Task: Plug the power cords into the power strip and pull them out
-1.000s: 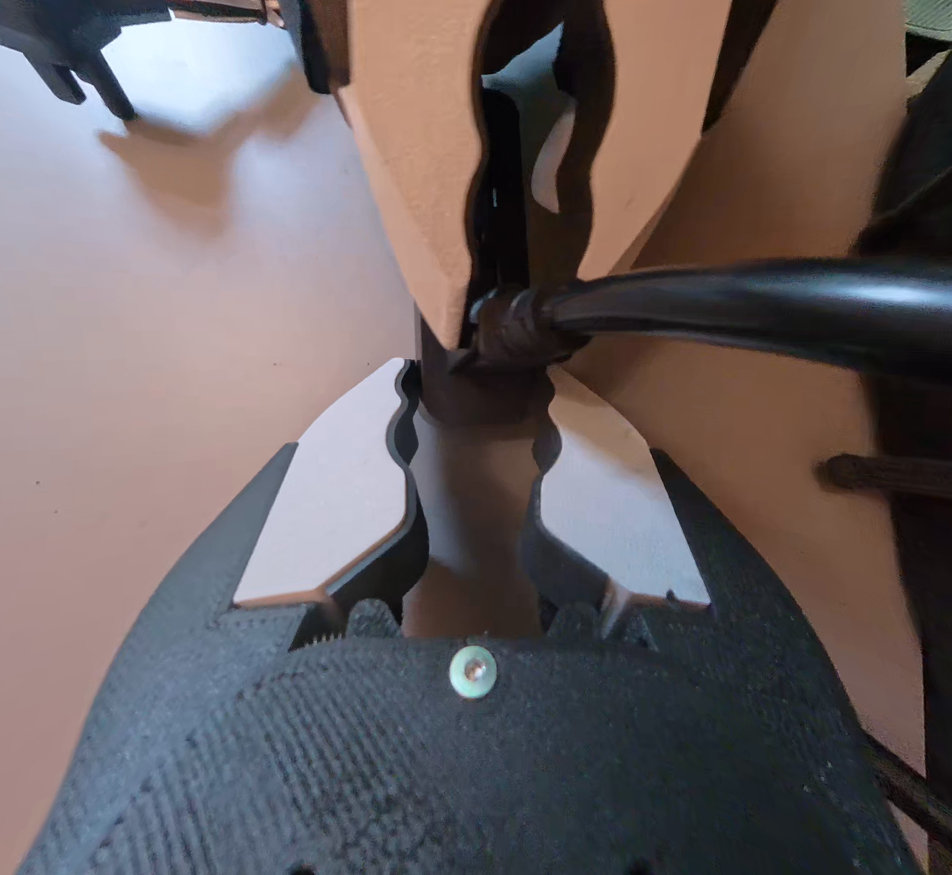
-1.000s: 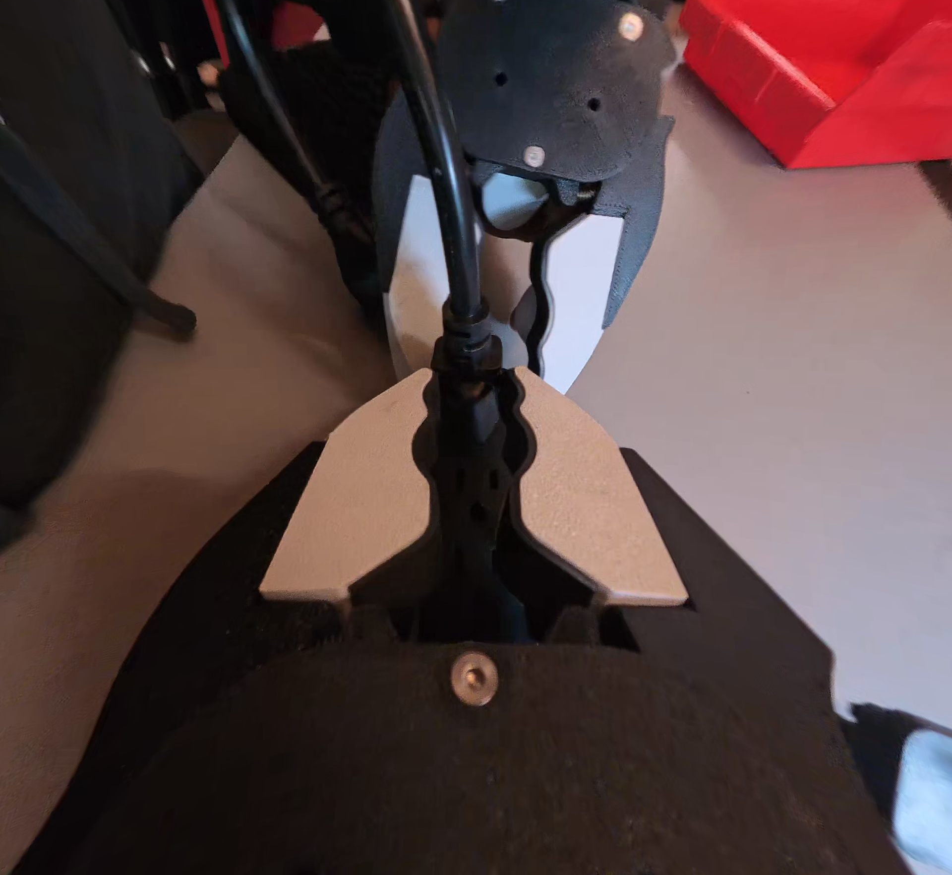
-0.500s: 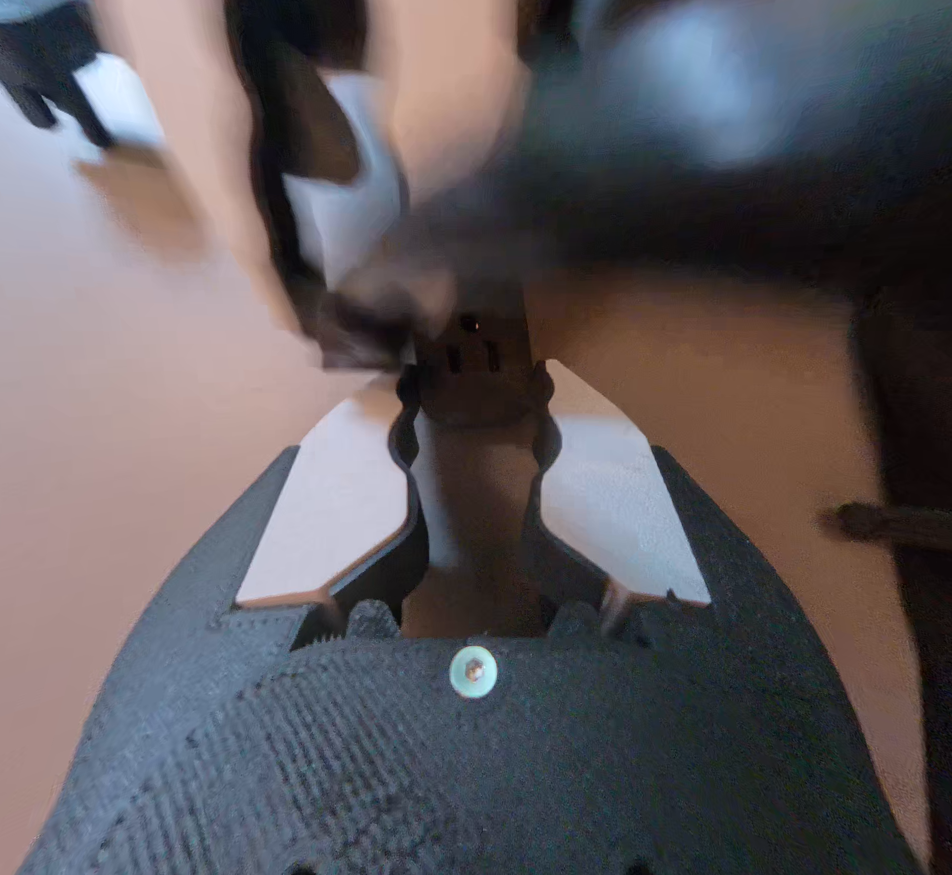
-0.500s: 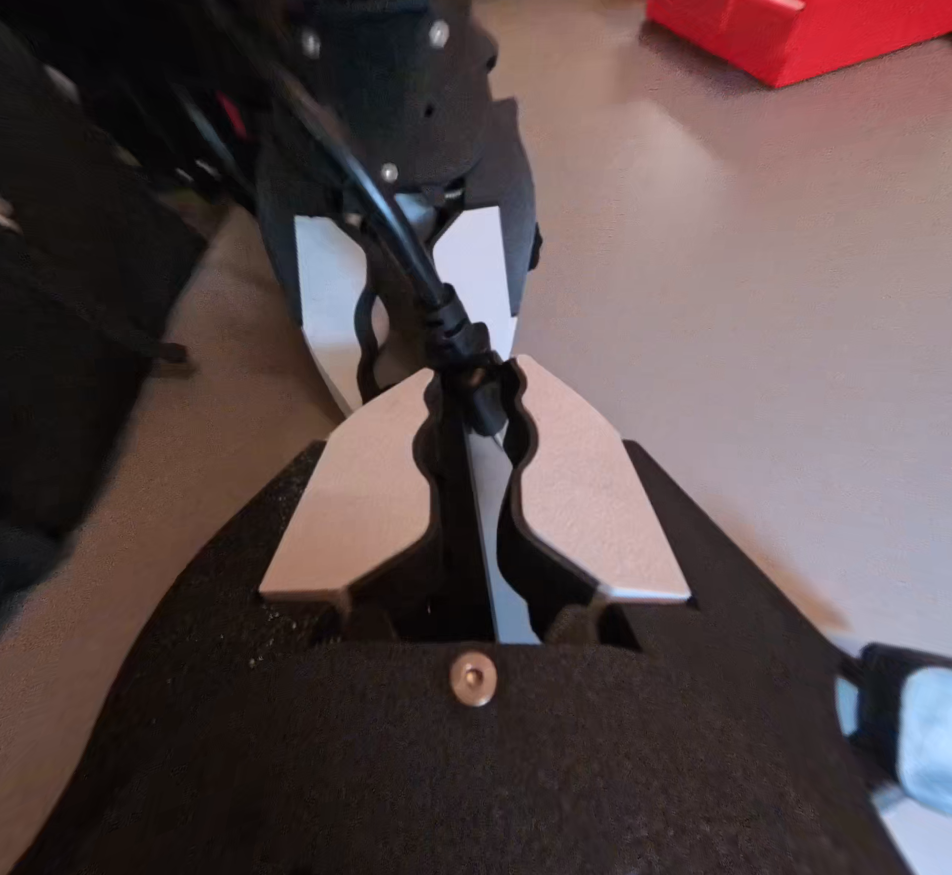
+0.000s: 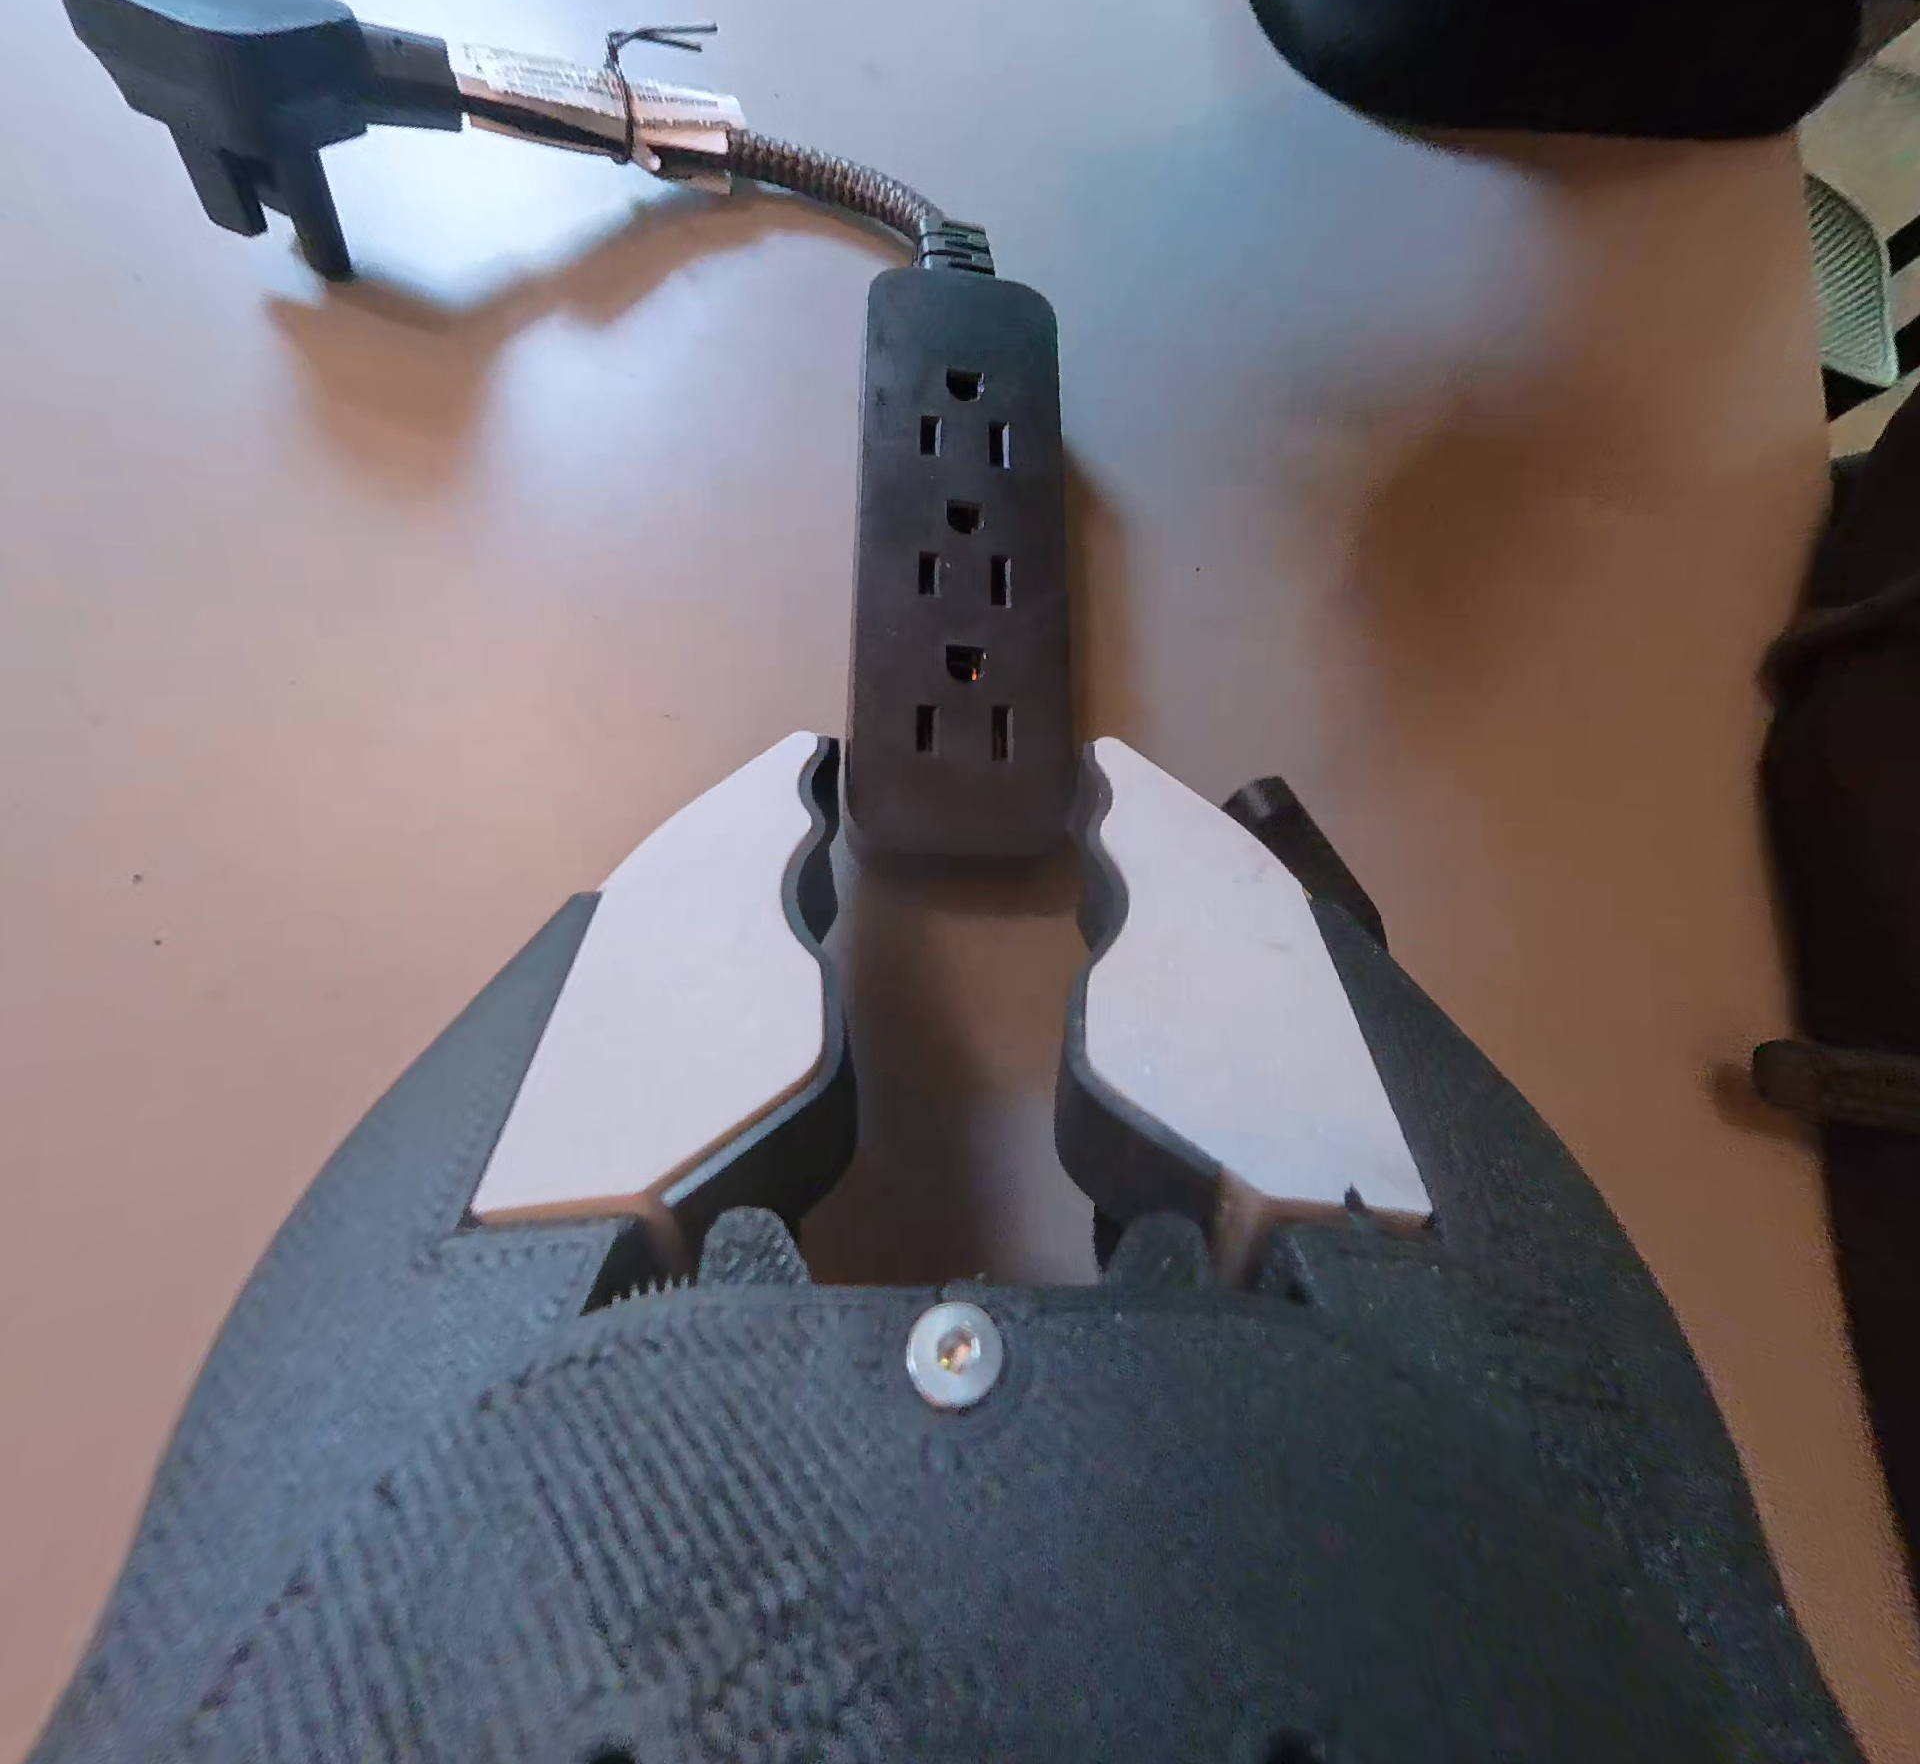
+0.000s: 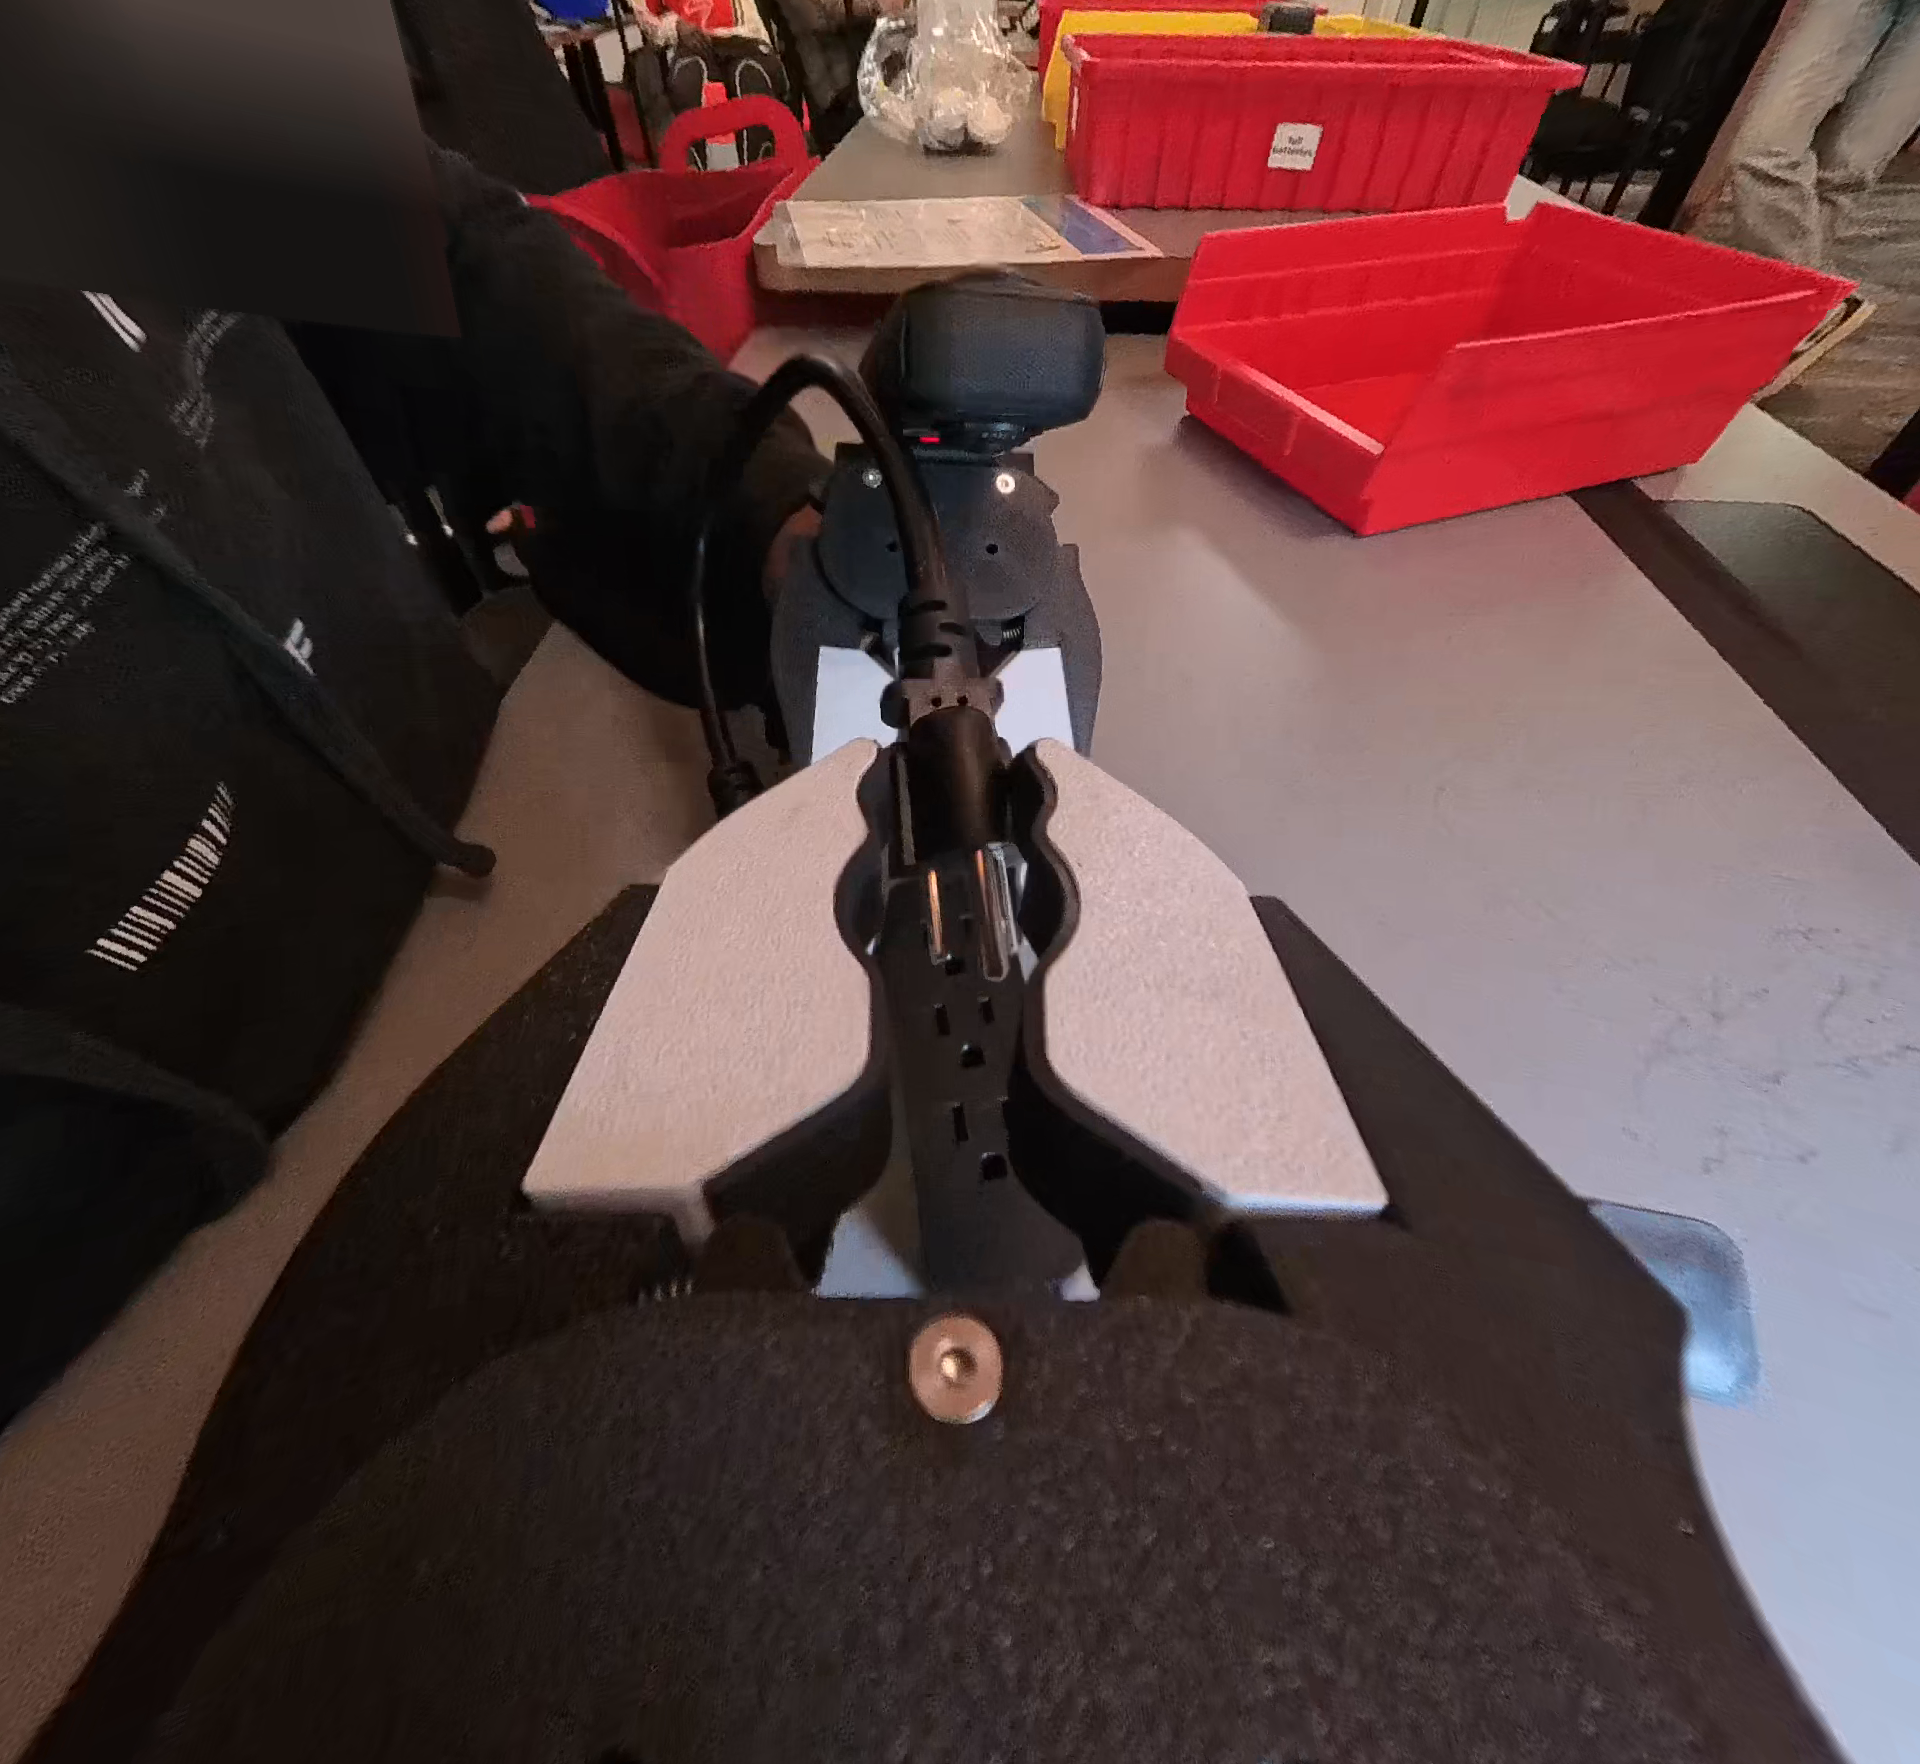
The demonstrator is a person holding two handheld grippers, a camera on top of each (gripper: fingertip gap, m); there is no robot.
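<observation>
A black power strip [image 5: 956, 561] with three empty outlets lies on the table [image 5: 416, 675]. My left gripper [image 5: 956, 769] is shut on its near end, one fingertip on each side. The strip's braided cord [image 5: 821, 176] runs to a flat black plug [image 5: 208, 73] lying at the far left. My right gripper [image 6: 951, 758] is shut on a black cord plug [image 6: 951, 779] and holds it just above the strip [image 6: 961, 1091]. Its metal prongs [image 6: 966, 904] are bare. The black power cord [image 6: 894, 488] arcs away to the left. The left gripper [image 6: 935, 561] faces me beyond it.
A red open bin [image 6: 1475, 364] stands on the table at the far right. A red tote [image 6: 1299, 114], a clear bag [image 6: 935, 83] and a red basket [image 6: 707, 208] are farther back. A person in black clothing [image 6: 208, 675] is close on the left.
The plug has come out of the power strip. My right gripper has lifted it up and away, and all three outlets now show. The left gripper still holds the strip's end.
</observation>
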